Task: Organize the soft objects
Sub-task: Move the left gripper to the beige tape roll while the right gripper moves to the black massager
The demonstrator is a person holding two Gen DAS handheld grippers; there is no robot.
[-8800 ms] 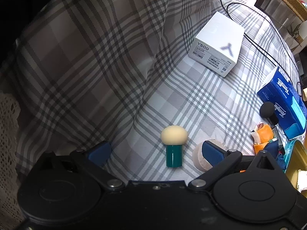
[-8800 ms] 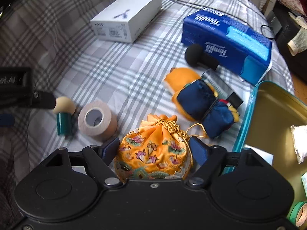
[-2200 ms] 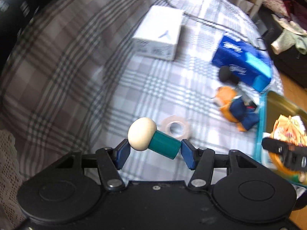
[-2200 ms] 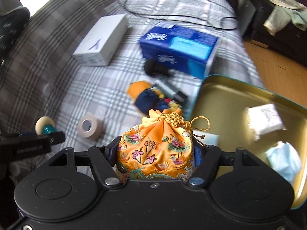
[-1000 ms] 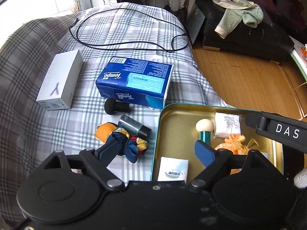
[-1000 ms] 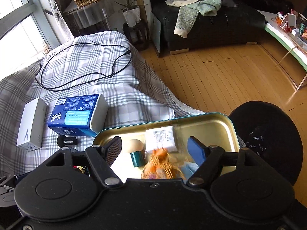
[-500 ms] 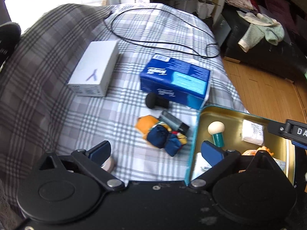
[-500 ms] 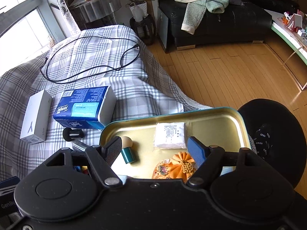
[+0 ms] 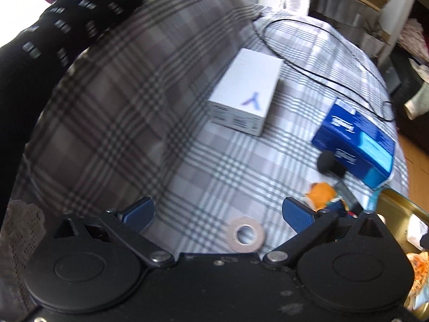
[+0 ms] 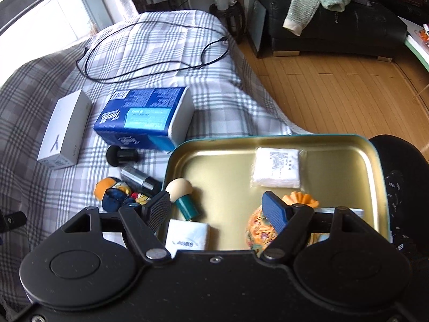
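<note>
One cream-headed teal-handled brush point(image 10: 182, 197) lies in the gold metal tray with teal rim point(image 10: 268, 137), long axis diagonal, head toward tray's far-left corner; one orange embroidered pouch point(image 10: 258, 228) and two white packets point(image 10: 276, 167) share the tray. Left gripper point(image 9: 218, 213) has just been opening, jaws wide and empty above one beige tape roll point(image 9: 245, 234) on the plaid bedcover point(image 9: 120, 123). Right gripper point(image 10: 219, 210) jaws apart, gripping nothing, over the tray.

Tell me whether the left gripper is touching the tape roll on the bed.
Apart. The left wrist view shows the left gripper with its jaws wide, just opened further, and the tape roll flat on the checked bedspread between them, cloth showing on both sides.
</note>
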